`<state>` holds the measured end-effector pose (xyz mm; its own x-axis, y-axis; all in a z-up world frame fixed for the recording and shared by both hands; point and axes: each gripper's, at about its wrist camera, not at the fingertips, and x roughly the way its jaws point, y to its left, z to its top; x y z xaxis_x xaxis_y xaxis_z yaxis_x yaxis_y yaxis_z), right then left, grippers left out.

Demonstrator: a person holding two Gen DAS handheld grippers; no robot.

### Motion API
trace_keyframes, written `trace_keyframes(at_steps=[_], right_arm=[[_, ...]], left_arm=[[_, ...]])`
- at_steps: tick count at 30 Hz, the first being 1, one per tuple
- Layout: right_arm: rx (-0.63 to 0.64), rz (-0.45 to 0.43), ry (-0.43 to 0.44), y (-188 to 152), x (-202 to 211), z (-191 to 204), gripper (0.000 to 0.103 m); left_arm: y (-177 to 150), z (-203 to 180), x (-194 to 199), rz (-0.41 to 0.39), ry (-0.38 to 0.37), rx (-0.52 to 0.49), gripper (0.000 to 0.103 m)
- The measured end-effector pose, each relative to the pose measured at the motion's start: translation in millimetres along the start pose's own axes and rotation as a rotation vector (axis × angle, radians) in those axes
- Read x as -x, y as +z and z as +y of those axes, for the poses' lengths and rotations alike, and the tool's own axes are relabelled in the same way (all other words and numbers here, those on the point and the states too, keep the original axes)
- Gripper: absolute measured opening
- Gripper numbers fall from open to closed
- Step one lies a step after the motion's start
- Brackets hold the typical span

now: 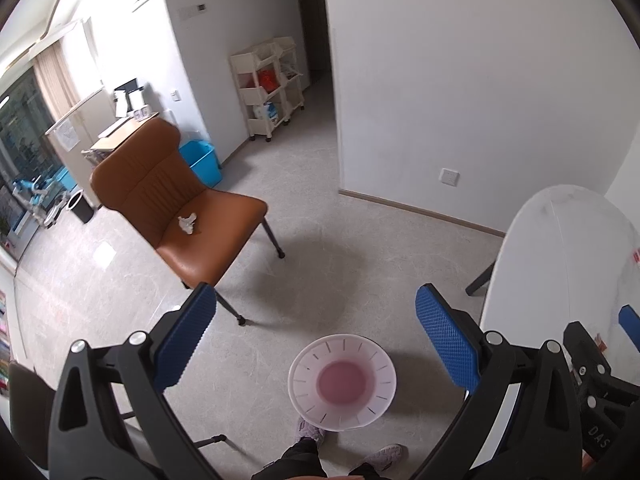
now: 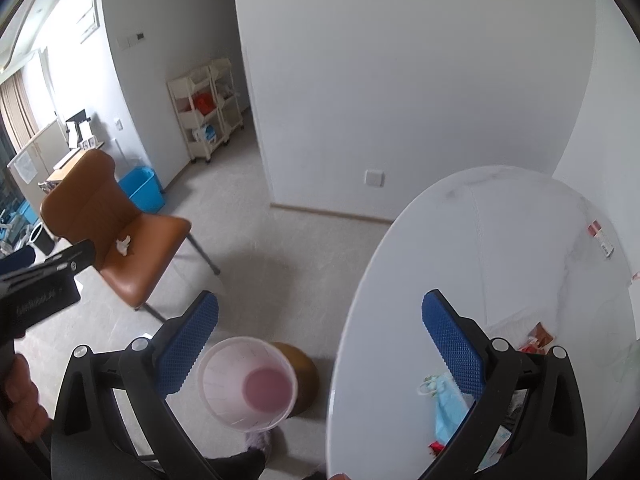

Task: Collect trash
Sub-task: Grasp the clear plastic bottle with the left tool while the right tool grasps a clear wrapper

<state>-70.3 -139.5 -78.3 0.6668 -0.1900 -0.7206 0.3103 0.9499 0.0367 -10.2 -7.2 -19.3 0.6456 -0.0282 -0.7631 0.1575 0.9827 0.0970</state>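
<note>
I judge the crumpled tissue [image 1: 187, 224] on the brown chair [image 1: 180, 216] seat very light, soft and crushable; I would pinch its raised middle. It is small, white and wadded, well apart from the white wastebasket [image 1: 342, 382]. Left tongs [image 1: 316, 344] and right tongs [image 2: 320, 344] both stand wide, holding nothing.

Left gripper [image 1: 316, 328] and right gripper [image 2: 320, 334] — both held high, jaws spread wide, gripping nothing, angled downward.
</note>
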Motion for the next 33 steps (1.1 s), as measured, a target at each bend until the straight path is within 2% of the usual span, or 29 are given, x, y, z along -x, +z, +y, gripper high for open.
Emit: trace_keyframes(at_steps=[3,5,9,12,14,16,19,22,27,31,33], right_arm=[[-0.008,-0.051,-0.045,-30.4,11.8,-27.7,0.101],[-0.022,-0.042,-0.072,-47.6,14.1,-46.4,0.101],[-0.105,0.040,-0.198,-106.1,19.9,-102.2,0.101],[-0.223,0.103,-0.283,-158.5,37.2,-154.3,0.101],[-0.285,0.131,-0.319,-182.4,46.8,-176.3,0.101],[-0.347,0.158,-0.344,-203.9,54.8,-197.8,0.101],[-0.425,0.166,-0.353,-226.2,63.9,-217.2,0.101],[-0.506,0.153,-0.321,-233.6,60.2,-234.7,0.101],[-0.574,0.114,-0.280,-230.2,46.8,-275.1,0.101],[-0.578,0.081,-0.265,-221.0,38.3,-297.4,0.101],[-0.574,0.074,-0.259,-218.0,34.8,-304.8,0.101]], left_arm=[[-8.6,-12.7,1.7,-0.012,-0.049,-0.058,0.095],[-16.8,-30.2,1.1,-0.011,-0.091,-0.118,0.095],[-36.7,-84.4,-2.1,0.007,-0.205,-0.279,0.095],[-60.7,-127.4,3.3,0.016,-0.312,-0.426,0.095],[-79.0,-156.3,5.4,0.048,-0.399,-0.518,0.095],[-99.1,-183.4,3.5,0.091,-0.456,-0.594,0.095],[-120.1,-218.3,-2.2,0.135,-0.489,-0.672,0.095],[-130.2,-244.8,-3.4,0.152,-0.515,-0.699,0.095],[-122.3,-298.1,-11.2,0.120,-0.540,-0.749,0.095],[-117.8,-362.0,-42.1,0.143,-0.573,-0.886,0.095],[-123.3,-392.8,-56.8,0.144,-0.564,-0.962,0.095]])
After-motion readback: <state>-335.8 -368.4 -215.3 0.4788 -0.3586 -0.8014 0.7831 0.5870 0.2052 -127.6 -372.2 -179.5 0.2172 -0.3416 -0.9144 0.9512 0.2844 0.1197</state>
